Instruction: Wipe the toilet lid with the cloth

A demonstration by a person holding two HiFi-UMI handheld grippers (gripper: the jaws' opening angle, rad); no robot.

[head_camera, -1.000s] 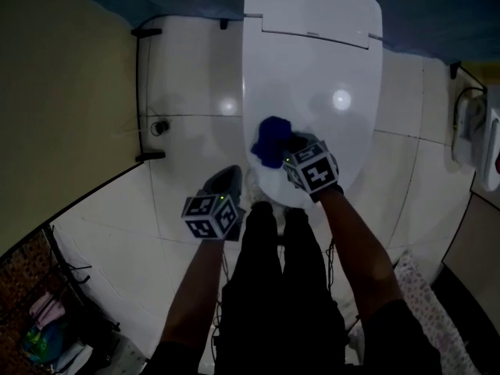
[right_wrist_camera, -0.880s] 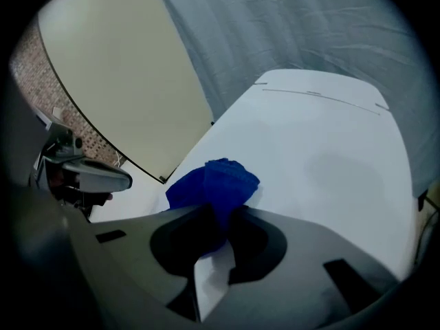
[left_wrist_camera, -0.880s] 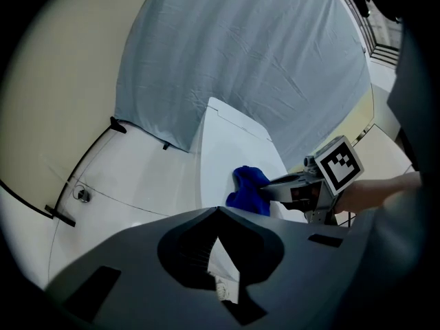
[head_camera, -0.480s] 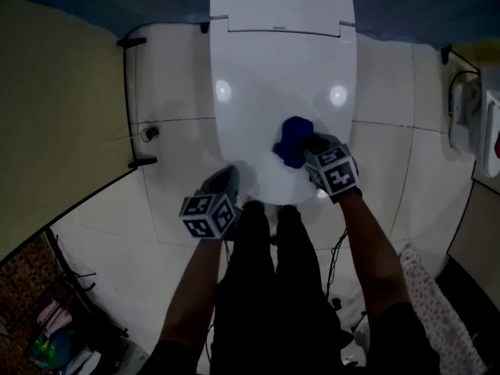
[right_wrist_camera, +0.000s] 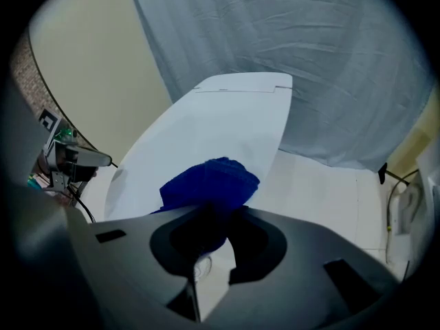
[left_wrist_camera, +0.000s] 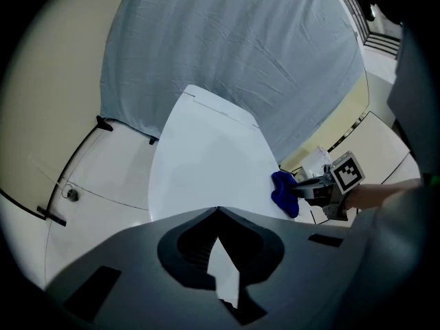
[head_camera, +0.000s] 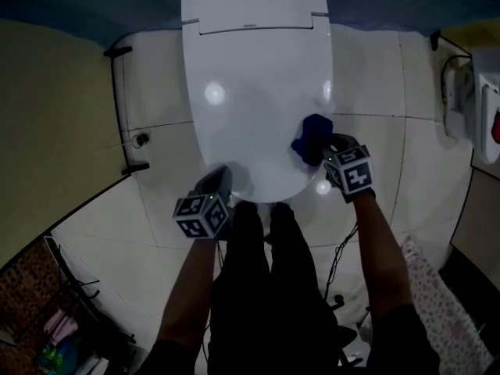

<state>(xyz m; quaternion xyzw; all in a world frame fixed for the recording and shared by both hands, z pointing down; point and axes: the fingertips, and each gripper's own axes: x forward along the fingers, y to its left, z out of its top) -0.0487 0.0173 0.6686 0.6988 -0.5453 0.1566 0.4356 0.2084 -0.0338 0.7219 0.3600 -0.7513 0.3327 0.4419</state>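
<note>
The white toilet lid (head_camera: 250,92) lies closed below me. On its right front edge rests a bunched blue cloth (head_camera: 312,135), and my right gripper (head_camera: 326,147) is shut on it, pressing it against the lid. The right gripper view shows the cloth (right_wrist_camera: 210,181) bulging out of the jaws over the lid (right_wrist_camera: 220,122). My left gripper (head_camera: 220,180) hovers at the lid's front left rim, shut and holding nothing. Its own view looks along the lid (left_wrist_camera: 206,163) to the cloth (left_wrist_camera: 283,192) and the right gripper (left_wrist_camera: 302,188).
White floor tiles (head_camera: 164,92) surround the toilet. A yellow wall (head_camera: 47,116) stands to the left, with black pipe brackets (head_camera: 117,51) near it. A grey-blue sheet (left_wrist_camera: 234,47) hangs behind. On the right is a wall fixture (head_camera: 469,108). My dark-trousered legs (head_camera: 266,287) and cables (head_camera: 340,264) are below.
My right gripper has dragged the blue cloth across the lid's front, from the left-centre to the right edge. The left gripper has stayed by the front left rim.
</note>
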